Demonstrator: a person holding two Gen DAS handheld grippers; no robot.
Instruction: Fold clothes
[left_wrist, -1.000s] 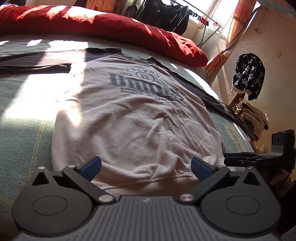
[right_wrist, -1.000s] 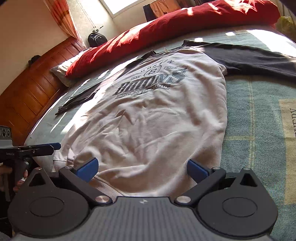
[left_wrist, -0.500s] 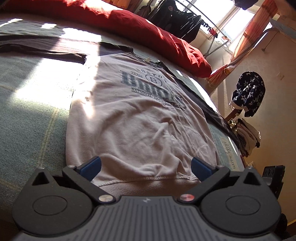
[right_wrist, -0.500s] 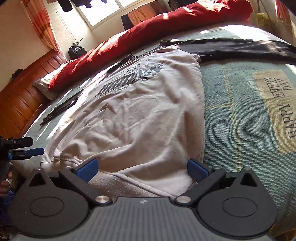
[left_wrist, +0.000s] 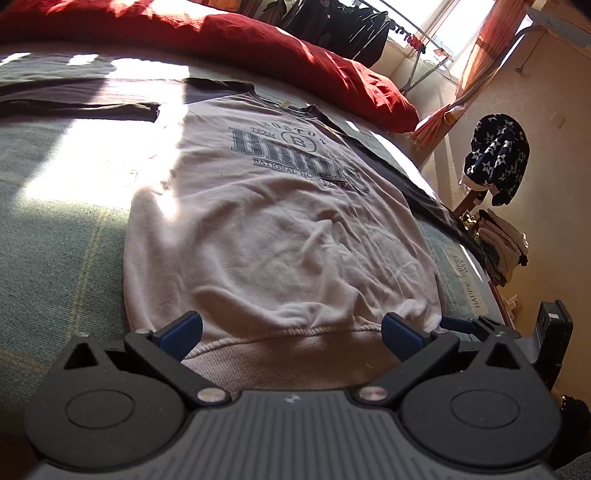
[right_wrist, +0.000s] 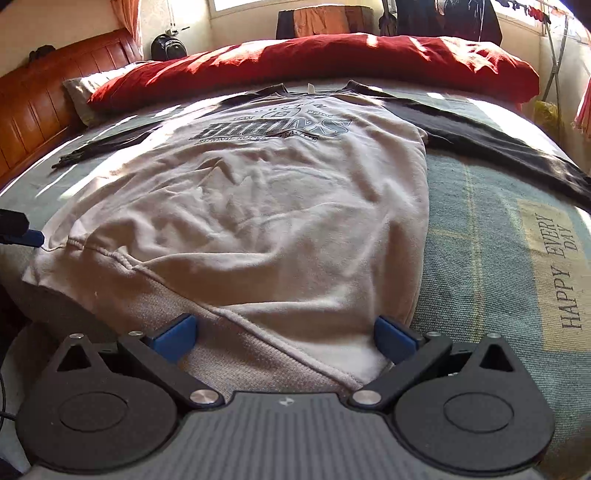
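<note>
Ahead of both my grippers the green plaid bedspread (right_wrist: 480, 221) carries the white sweatshirt (left_wrist: 280, 229), spread flat, print up, dark sleeves out sideways. Beyond its collar lies the red duvet (right_wrist: 332, 55). My left gripper (left_wrist: 291, 332) stands released over the ribbed hem's middle; my right gripper (right_wrist: 284, 334) gapes over the hem's right corner, gripping nothing.

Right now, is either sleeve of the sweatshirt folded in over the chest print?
No, both dark sleeves of the sweatshirt lie spread outward on the bed.
</note>
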